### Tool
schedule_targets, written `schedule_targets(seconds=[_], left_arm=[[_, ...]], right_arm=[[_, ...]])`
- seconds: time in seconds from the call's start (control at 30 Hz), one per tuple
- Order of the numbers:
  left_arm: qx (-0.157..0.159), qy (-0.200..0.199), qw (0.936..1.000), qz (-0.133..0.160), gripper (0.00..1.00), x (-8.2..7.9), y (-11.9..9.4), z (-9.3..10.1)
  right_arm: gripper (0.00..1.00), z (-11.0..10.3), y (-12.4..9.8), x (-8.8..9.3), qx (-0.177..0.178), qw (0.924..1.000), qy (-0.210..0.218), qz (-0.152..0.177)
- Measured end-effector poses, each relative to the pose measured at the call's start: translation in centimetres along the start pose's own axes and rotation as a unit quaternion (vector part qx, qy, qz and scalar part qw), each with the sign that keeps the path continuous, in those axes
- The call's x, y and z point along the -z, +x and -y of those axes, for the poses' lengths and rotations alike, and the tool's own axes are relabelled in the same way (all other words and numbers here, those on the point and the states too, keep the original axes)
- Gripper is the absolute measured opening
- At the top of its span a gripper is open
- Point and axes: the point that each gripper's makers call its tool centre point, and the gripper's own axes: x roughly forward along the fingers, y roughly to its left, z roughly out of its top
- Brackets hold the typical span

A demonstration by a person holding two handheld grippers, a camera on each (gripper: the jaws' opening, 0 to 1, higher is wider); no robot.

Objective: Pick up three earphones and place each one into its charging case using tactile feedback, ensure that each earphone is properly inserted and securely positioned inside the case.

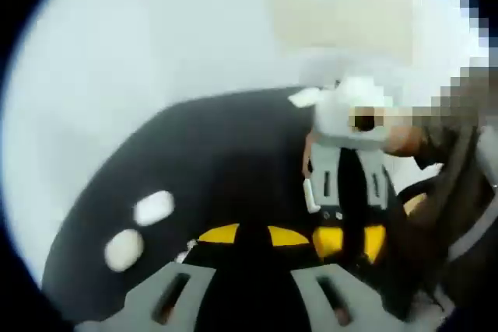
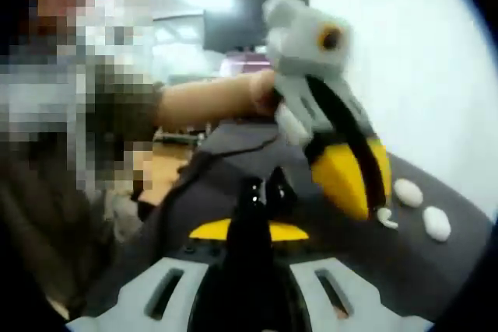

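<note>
Two white oval charging cases (image 1: 153, 207) (image 1: 123, 248) lie on a black mat (image 1: 218, 153). My left gripper (image 1: 253, 232) hovers just short of them, yellow pads close together, nothing visible between them. A small white piece (image 1: 183, 254) lies by its left pad. My right gripper (image 1: 350, 254) comes in from the right, pointing down at the mat. In the right gripper view the cases (image 2: 408, 192) (image 2: 437, 223) lie at the right, and a white earphone (image 2: 385, 218) lies beside the left gripper (image 2: 367, 201). The right gripper (image 2: 249, 227) looks shut, a dark strip between its pads.
The mat lies on a white tabletop (image 1: 93, 75). A person's bare forearm (image 2: 210, 103) reaches to the left gripper. Both views are blurred. A dark screen (image 2: 233, 25) and wooden furniture (image 2: 167, 169) stand in the background.
</note>
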Motion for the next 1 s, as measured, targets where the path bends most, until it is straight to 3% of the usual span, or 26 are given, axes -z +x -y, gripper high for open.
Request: schedule_targets(seconds=[0.07,0.2,0.33,0.43,0.5,0.57,0.63,0.7,0.8,0.9,0.93,1.0], left_arm=[[-0.003,-0.013,0.9999,-0.006,0.10,1.6,-2.3,0.4],[-0.005,-0.050,0.9986,-0.014,0.10,4.4,-3.5,0.2],[-0.040,-0.089,0.9952,-0.011,0.10,6.3,-3.1,-1.2],[-0.055,-0.117,0.9914,0.021,0.10,6.4,-2.4,-2.2],[-0.041,-0.114,0.9925,0.018,0.11,7.1,-1.9,-1.6],[-0.040,-0.093,0.9949,0.002,0.23,7.8,-2.1,-1.1],[-0.052,-0.085,0.9948,0.022,0.29,7.6,-3.1,-0.9],[-0.057,-0.095,0.9918,0.064,0.30,7.0,-4.5,-0.4],[-0.059,-0.096,0.9889,0.097,0.29,7.0,-5.8,0.8],[-0.022,-0.096,0.9867,0.130,0.24,6.0,-5.9,3.2],[0.004,-0.092,0.9855,0.142,0.24,5.4,-5.6,4.3],[0.032,-0.112,0.9814,0.153,0.27,4.8,-4.8,5.4]], right_arm=[[0.18,0.0,0.0,0.0,0.000,1.0000,0.001,0.000],[0.18,0.0,0.0,0.0,-0.001,1.0000,0.002,-0.001],[0.18,0.0,0.0,0.0,0.001,1.0000,0.003,-0.001],[0.18,0.1,0.0,0.0,0.001,1.0000,0.003,-0.001],[0.18,0.1,-0.1,0.0,0.001,1.0000,0.003,-0.001],[0.18,0.1,-0.1,0.0,0.002,1.0000,0.002,-0.001],[0.18,0.1,-0.1,0.1,0.001,1.0000,0.003,0.000],[0.18,0.1,-0.1,0.1,0.001,1.0000,0.004,0.000],[0.18,0.1,-0.1,0.1,0.000,1.0000,0.006,0.000],[0.18,0.1,-0.2,0.1,0.000,1.0000,0.005,0.000],[0.18,0.1,-0.1,0.1,-0.001,1.0000,0.005,0.000],[0.18,0.1,-0.1,0.1,-0.003,1.0000,0.004,0.001]])
